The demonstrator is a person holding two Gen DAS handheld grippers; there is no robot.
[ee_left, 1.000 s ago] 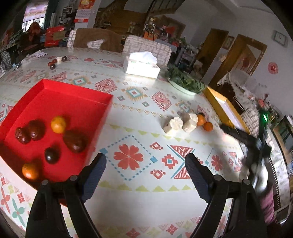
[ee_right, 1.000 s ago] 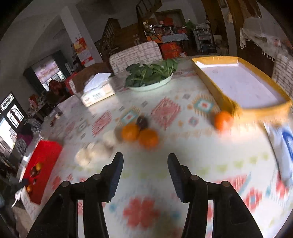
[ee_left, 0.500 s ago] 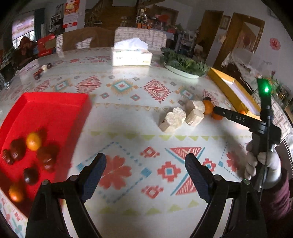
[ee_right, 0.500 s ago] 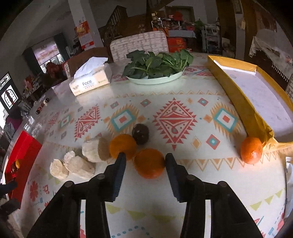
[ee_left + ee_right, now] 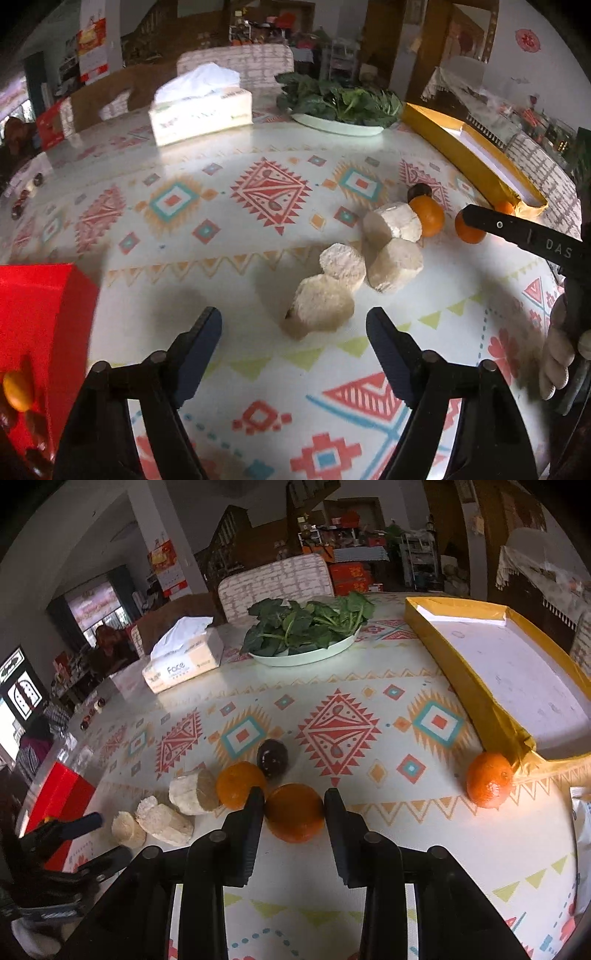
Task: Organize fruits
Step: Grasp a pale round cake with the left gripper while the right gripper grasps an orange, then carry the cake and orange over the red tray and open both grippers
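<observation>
My right gripper [image 5: 293, 795] is shut on an orange [image 5: 294, 812] that rests on the patterned table; both pads press its sides. A second orange [image 5: 240, 784] and a dark round fruit [image 5: 272, 757] lie just behind it, and a third orange [image 5: 489, 784] sits against the yellow tray [image 5: 461, 664]. My left gripper [image 5: 293, 326] hovers over several pale cut chunks [image 5: 319, 306]. Its jaws are closing, and the nearest chunk lies just ahead of the tips, untouched. The red tray [image 5: 40, 295] at the left holds an orange fruit [image 5: 16, 391].
A tissue box [image 5: 201, 109] and a plate of leafy greens [image 5: 340, 101] stand at the far side of the table. A gloved hand [image 5: 557, 350] holds the right gripper at the right edge. Chairs stand behind the table.
The left gripper swung right from above the red tray to the pale chunks, and its jaws narrowed a little. The right gripper moved onto the orange and closed on it.
</observation>
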